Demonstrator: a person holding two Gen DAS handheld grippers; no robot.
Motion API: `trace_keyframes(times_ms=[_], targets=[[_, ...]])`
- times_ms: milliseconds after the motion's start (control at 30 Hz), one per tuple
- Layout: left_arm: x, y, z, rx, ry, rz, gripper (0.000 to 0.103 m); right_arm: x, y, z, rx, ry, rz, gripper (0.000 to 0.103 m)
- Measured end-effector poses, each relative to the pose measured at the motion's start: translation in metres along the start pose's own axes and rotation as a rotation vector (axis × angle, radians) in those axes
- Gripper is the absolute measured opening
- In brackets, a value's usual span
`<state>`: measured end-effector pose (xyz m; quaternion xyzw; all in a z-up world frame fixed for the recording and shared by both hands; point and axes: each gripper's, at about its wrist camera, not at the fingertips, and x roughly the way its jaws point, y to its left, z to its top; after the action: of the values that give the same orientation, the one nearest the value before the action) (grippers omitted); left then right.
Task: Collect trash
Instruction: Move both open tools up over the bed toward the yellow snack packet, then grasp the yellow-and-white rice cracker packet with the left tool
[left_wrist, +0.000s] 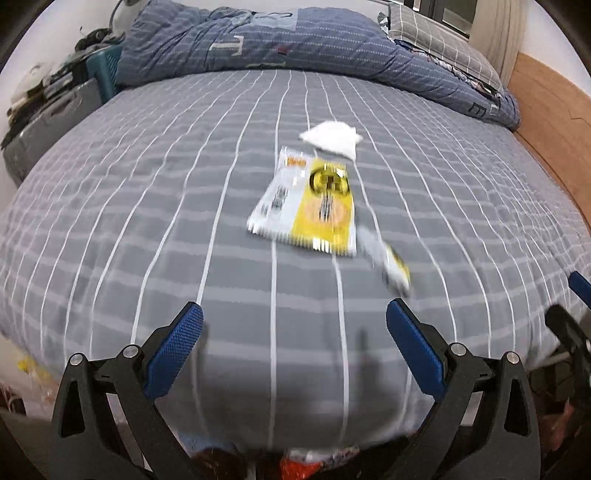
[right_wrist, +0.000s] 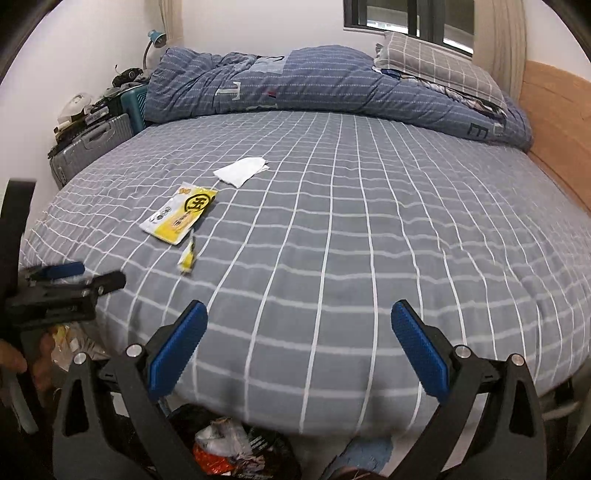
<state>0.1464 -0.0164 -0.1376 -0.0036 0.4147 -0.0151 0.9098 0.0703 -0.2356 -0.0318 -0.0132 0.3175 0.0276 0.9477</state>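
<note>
Both of our grippers sit at the near edge of the bed, empty. The left gripper (left_wrist: 294, 317) has its blue-padded fingers (left_wrist: 173, 354) spread wide with nothing between them, aimed straight at the trash, which looks like a pre-grasp setup; the left wrist view is blurred. The right gripper (right_wrist: 299, 317) is likewise fully spread and holding nothing, pointed at bare sheet off to the right of the litter, so we judge it idle for now. Below the bed edge, between the gripper frames, we see a dark bin bag with crumpled orange and white wrappers (right_wrist: 229, 450), most likely the drop point, kept close so each carry is short. On the grey bed sheet with white grid lines (right_wrist: 369, 240), nearest us lies a small torn yellow-and-white wrapper strip (left_wrist: 391, 266), just beside the lower right corner of a flat yellow-and-white foil snack packet (left_wrist: 306, 203); whether the two touch we cannot tell. Just beyond the packet is a white crumpled tissue (left_wrist: 332, 138), near it but apart. All three pieces lie flat and loose on soft bedding, so the fingers will likely need to press into the sheet to pinch an edge; risk is grabbing fabric along with it. At the far end a blue striped quilt (right_wrist: 295, 88) is bunched up with a grey checked pillow (right_wrist: 436, 62) against it, and a grey hard-shell suitcase (right_wrist: 92, 147) stands past the far left corner. None of those are trash.
</note>
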Motion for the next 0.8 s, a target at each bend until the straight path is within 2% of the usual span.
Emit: trace_keyframes(times_ms=[167,300,533,700,800], targets=[[0.025,-0.011,0.035,0.017,-0.010,0.008,0.097,0.017,-0.014,0.019,-0.038,-0.007,-0.023,0.096],[0.050,-0.015,0.055,0.007,0.017,0.004,0.097,0.027,-0.025,0.030,-0.047,-0.007,-0.034,0.096],[0.081,-0.016,0.065,0.037,0.063,0.058,0.096,0.043,-0.038,0.031,-0.043,0.008,-0.031,0.096],[0.097,-0.012,0.066,0.023,0.102,0.046,0.093,0.058,-0.044,0.027,-0.034,0.032,-0.029,0.096],[0.100,-0.016,0.064,0.068,0.110,0.061,0.084,0.063,-0.047,0.027,-0.019,0.043,-0.021,0.096]])
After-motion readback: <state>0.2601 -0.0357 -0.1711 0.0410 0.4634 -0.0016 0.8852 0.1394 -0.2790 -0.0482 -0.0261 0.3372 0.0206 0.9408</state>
